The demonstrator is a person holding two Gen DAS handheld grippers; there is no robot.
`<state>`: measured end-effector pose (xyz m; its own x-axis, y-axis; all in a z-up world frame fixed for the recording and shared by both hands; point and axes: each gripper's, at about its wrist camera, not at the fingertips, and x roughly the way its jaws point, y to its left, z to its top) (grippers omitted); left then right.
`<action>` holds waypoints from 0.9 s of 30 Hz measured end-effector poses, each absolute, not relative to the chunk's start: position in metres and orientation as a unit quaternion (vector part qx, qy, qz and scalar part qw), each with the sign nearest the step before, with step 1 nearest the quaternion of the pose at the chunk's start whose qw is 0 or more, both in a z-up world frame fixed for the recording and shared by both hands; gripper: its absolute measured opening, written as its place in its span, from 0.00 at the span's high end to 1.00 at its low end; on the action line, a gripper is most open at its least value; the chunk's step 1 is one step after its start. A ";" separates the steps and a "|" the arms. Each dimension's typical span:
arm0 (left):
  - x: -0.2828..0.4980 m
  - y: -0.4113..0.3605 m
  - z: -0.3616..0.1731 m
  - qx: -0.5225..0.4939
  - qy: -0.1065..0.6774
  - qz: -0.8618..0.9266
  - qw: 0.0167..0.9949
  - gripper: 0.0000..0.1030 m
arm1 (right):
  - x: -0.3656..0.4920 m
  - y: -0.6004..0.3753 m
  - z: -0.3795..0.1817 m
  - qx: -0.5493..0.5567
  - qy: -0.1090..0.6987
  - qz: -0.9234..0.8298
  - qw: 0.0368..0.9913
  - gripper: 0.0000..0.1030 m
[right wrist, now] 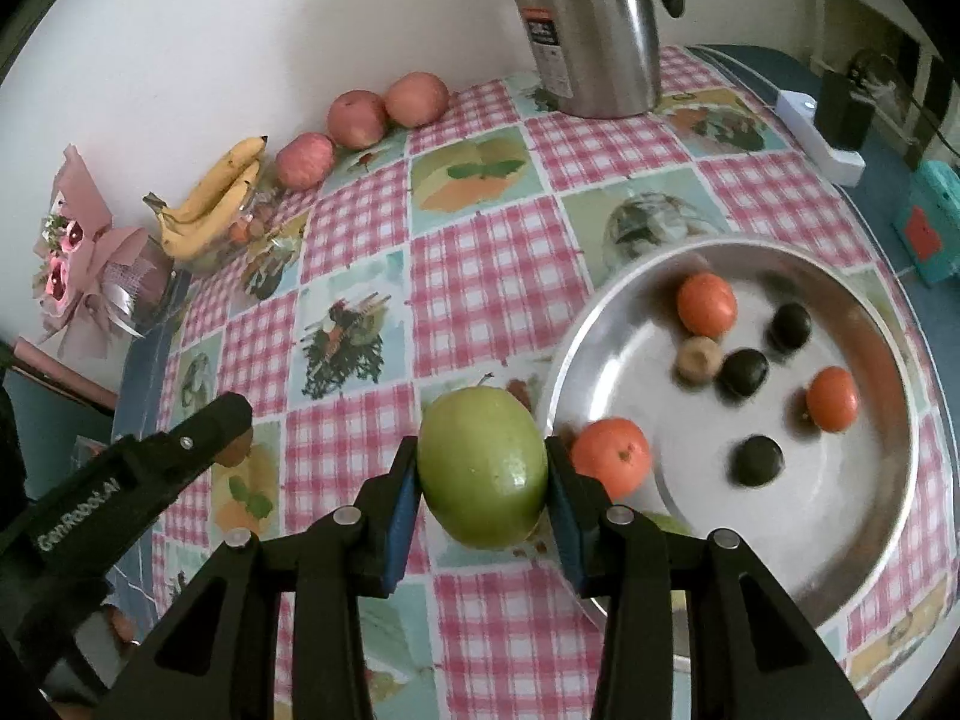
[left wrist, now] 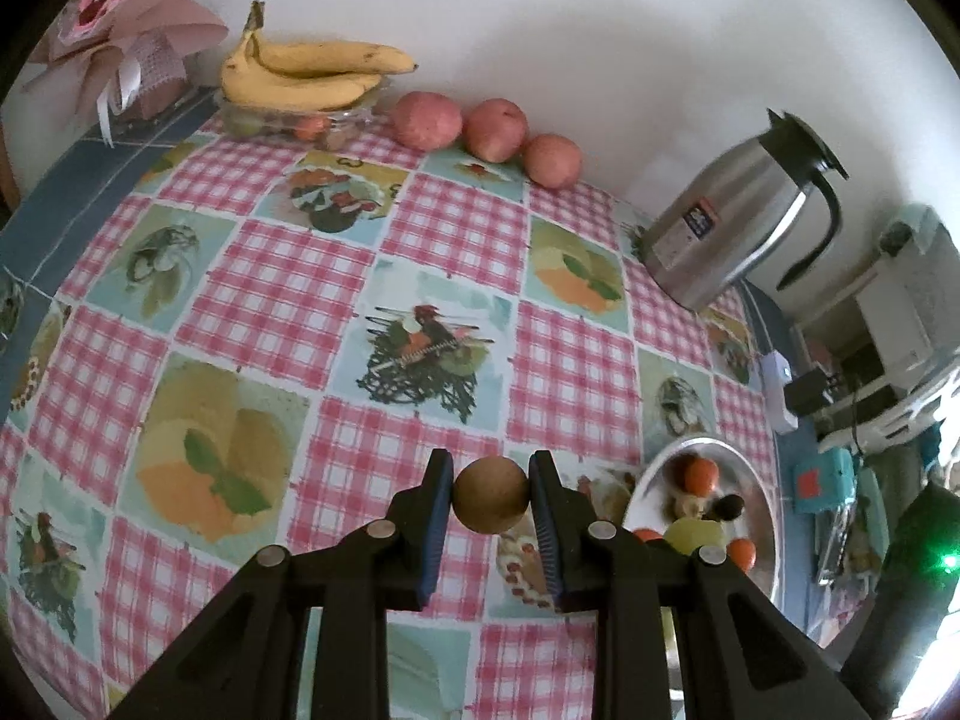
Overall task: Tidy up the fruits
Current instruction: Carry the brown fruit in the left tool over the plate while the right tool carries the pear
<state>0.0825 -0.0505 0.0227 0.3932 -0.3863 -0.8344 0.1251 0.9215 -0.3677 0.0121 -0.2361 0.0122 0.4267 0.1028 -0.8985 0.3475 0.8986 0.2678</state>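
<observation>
1. The left gripper [left wrist: 490,495] grips a small round brown fruit [left wrist: 490,495] between its blue-padded fingers [left wrist: 440,516]; the pads press on both sides, so the gap is narrow, just the fruit's width. The fruit sits at the fingertips, clear above the checked cloth of the bench [left wrist: 456,240].
2. The right gripper [right wrist: 483,468] clamps a green apple [right wrist: 483,468] between its fingers [right wrist: 403,516], spread partly to take the apple's width. The apple's stem points toward 12 o'clock.
3. In the right wrist view, the metal bowl [right wrist: 888,420] lies at 3 o'clock of the apple, just beside the right finger. It holds three oranges [right wrist: 706,304], three dark round fruits [right wrist: 744,373] and a small brown one [right wrist: 697,360].
4. In the same view the left gripper's black arm shows at 9 o'clock, near the apple.
5. In the left wrist view, three red apples [left wrist: 497,129] line the wall at 12 o'clock, with bananas [left wrist: 312,75] on a glass dish [left wrist: 354,117] at 11 o'clock and a steel jug [left wrist: 738,216] at 2 o'clock.
</observation>
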 end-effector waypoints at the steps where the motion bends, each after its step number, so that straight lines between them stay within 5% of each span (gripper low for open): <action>1: 0.080 -0.052 0.023 -0.122 0.529 -0.159 0.825 0.73 | 0.010 -0.237 0.012 0.214 0.531 -0.076 0.817 0.60; 27: 0.043 -0.161 -0.002 -0.046 0.587 -0.293 0.753 0.73 | -0.051 -0.315 -0.019 0.254 0.566 -0.199 0.759 0.60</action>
<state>0.0428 -0.1611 -0.0016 0.1391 -0.4948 -0.8578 0.3866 0.8246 -0.4130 -0.0507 -0.3152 -0.0187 0.2803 -0.0149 -0.9598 0.5898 0.7915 0.1600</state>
